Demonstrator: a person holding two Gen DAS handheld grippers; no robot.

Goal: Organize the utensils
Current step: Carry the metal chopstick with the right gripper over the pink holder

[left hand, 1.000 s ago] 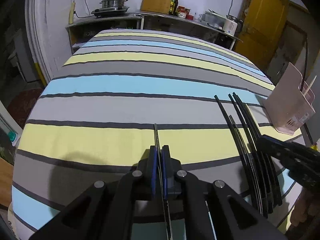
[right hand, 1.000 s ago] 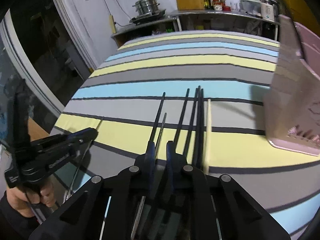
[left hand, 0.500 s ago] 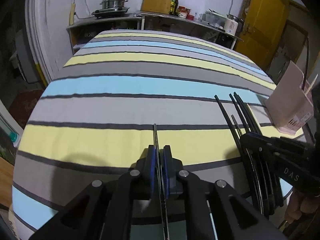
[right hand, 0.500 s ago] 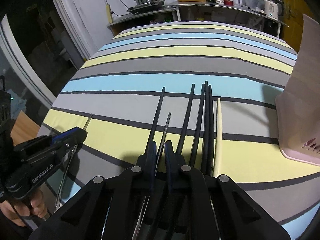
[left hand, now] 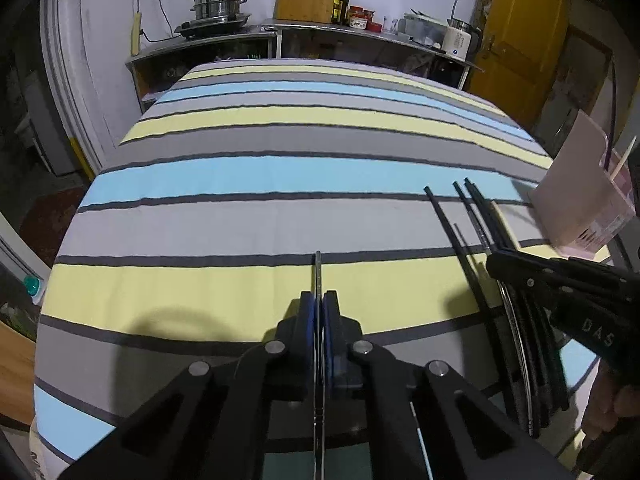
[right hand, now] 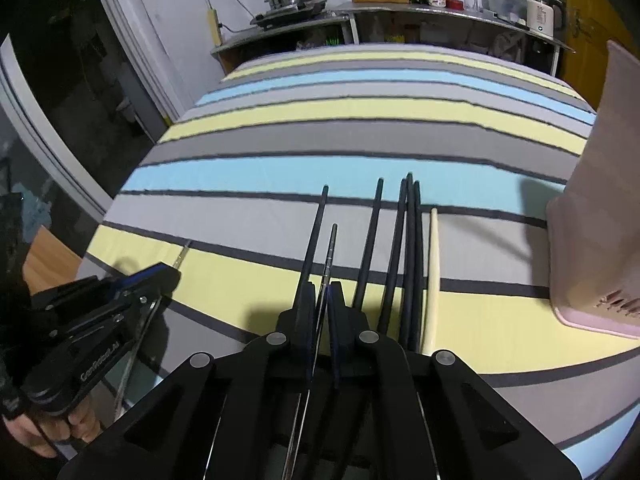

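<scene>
Both jaws have just closed, each pinching one metal chopstick (right hand: 329, 256).

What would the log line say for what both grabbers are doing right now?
left gripper: shut on metal chopstick | right gripper: shut on second metal chopstick | black chopsticks: on cloth | pink holder: waiting
</scene>
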